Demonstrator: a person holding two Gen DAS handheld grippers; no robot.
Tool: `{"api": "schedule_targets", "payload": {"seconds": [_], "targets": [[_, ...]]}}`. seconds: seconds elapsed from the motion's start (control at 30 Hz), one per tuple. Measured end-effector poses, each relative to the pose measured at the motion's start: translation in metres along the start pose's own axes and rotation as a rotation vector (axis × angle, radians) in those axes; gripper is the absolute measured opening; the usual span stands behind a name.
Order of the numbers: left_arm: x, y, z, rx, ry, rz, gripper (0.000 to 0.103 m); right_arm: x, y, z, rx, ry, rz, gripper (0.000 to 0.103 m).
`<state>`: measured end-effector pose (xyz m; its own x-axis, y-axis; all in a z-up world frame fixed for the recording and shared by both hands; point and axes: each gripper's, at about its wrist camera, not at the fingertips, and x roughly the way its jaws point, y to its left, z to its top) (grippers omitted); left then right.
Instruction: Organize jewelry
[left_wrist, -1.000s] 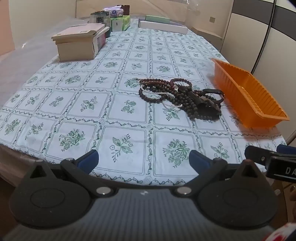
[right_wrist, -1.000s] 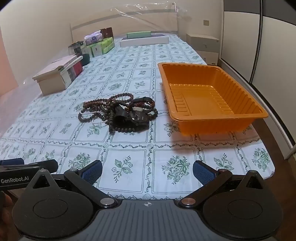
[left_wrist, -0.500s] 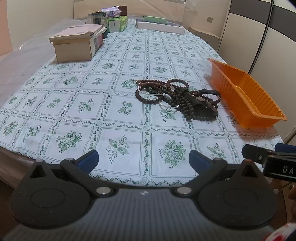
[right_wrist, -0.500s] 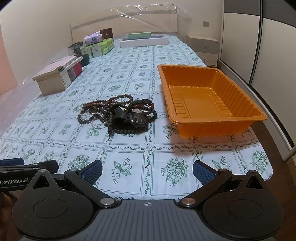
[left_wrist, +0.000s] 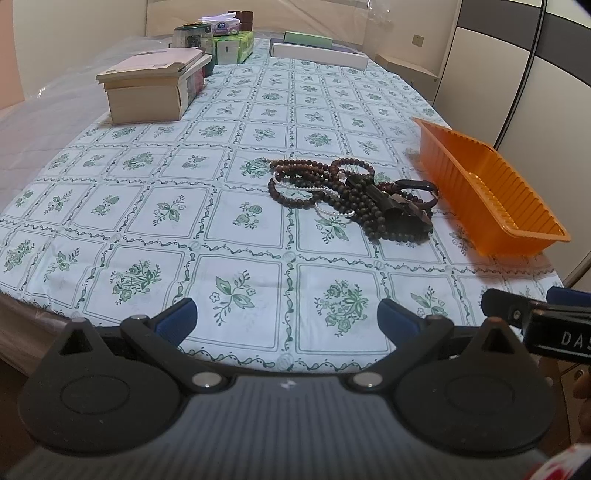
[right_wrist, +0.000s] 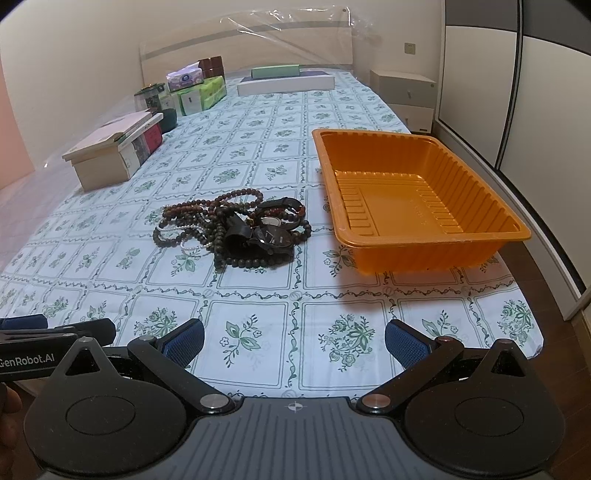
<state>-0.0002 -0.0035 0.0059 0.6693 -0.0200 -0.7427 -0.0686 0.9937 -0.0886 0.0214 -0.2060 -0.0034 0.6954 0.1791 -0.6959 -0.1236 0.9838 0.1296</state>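
Jewelry (right_wrist: 236, 229) tangled, untouched ahead of both hand-held grippers.
Left hand-held gripper (left_wrist: 286, 319) and right hand-held gripper (right_wrist: 293, 339) have edged closer, spread, empty; orange tray (right_wrist: 417, 236) awaits.

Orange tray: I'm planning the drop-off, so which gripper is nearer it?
Right. The right gripper faces the tray just right of centre; from the left gripper it lies far right.

A white cloth printed with green floral squares (right_wrist: 258, 155) covers the counter, carrying a plain orange ribbed plastic tray (right_wrist: 417, 199), a tangle of dark brown wooden bead strings (right_wrist: 229, 229) and a black wristwatch (right_wrist: 271, 238) beside cream-coloured cardboard boxes (left_wrist: 147, 92).
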Motion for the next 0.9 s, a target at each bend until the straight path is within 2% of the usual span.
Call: {"api": "schedule_targets", "payload": {"seconds": [0.9], "targets": [[0.0005, 0.0022, -0.0033, -0.016, 0.004, -0.007, 0.103, -0.0006, -0.002, -0.0012, 0.005, 0.002, -0.003, 0.103]]}}
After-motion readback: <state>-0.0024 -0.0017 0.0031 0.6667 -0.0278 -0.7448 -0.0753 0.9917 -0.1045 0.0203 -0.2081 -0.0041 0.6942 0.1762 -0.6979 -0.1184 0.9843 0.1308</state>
